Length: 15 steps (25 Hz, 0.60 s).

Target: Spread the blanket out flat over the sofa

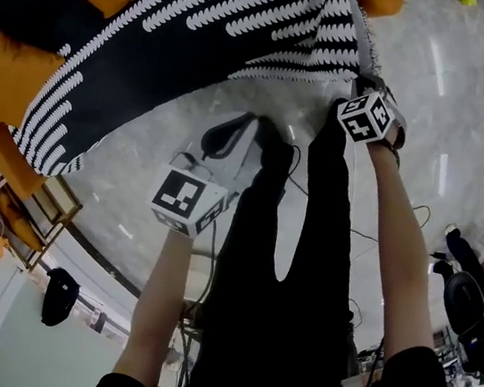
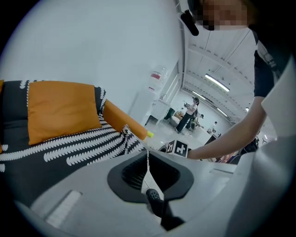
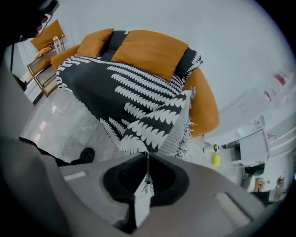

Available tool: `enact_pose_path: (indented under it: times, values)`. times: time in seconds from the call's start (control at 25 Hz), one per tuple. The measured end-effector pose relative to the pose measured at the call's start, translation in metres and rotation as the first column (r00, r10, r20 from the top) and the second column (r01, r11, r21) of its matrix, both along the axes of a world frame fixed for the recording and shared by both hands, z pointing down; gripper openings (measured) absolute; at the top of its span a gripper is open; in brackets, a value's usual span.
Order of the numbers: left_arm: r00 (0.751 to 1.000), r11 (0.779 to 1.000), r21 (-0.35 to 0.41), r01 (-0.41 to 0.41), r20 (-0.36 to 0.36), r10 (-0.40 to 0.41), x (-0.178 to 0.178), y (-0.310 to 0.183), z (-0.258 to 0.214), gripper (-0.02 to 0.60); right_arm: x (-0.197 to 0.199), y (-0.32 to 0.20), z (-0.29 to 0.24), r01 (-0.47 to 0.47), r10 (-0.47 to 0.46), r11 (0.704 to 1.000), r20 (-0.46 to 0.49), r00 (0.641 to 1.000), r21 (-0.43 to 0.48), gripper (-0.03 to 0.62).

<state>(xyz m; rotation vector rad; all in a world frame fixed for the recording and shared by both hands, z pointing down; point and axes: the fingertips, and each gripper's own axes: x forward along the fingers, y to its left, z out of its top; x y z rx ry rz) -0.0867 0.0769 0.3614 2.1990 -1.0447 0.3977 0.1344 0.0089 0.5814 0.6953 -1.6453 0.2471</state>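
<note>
Right gripper (image 3: pixel 147 155): jaws together, clamped on a corner of the blanket (image 3: pixel 134 99); pale patterned fabric shows in the slit between the jaws in its own view. In the head view this gripper points steeply down at the blanket's fringed edge, with the person's forearm (image 1: pixel 400 248) stretched out behind it. Left gripper (image 2: pixel 147 152): jaws together at the tips, no blanket seen between them. It sits lower in the head view, short of the blanket's hem and apart from it, beside the person's black trouser legs (image 1: pixel 300 287). The blanket is black with white fern-like rows. It lies over the seat and back of an orange sofa (image 3: pixel 206 109) and hangs down the sofa's front towards the floor (image 3: pixel 60 125), while the held corner is lifted clear of the sofa towards the right gripper. The fringed short edge runs just beside the sofa's rounded orange arm. Two orange cushions (image 3: pixel 150 48) rest against the back, on top of the blanket. The floor is pale, glossy and marbled. A small yellow item (image 3: pixel 216 160) stands on it past the sofa's arm; I cannot tell what it is. A gold-framed side rack (image 1: pixel 42 203) stands beyond the sofa's other end. Far background of the left gripper view: an open hall with ceiling strip lights and a standing person (image 2: pixel 189 115).
</note>
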Motion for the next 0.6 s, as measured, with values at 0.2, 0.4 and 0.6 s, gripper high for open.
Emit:
enact_pose_path:
  times: [0.2, 0.4, 0.6]
  values:
    - [1.0, 1.0, -0.02, -0.018, -0.01, 0.017, 0.022, 0.002, 0.022, 0.02, 0.029, 0.015, 0.012, -0.08, 0.082, 0.996, 0.036, 0.996, -0.041, 0.011]
    - [1.0, 0.999, -0.038, 0.011, 0.005, -0.011, 0.043, -0.013, 0.05, 0.02, 0.046, 0.011, 0.031, -0.164, 0.183, 0.975, 0.123, 0.976, -0.147, 0.009]
    - [0.998, 0.996, -0.056, 0.062, 0.024, -0.061, 0.073, -0.023, 0.076, 0.02, 0.066, 0.008, 0.056, -0.133, 0.171, 0.966, 0.159, 0.972, -0.221, 0.008]
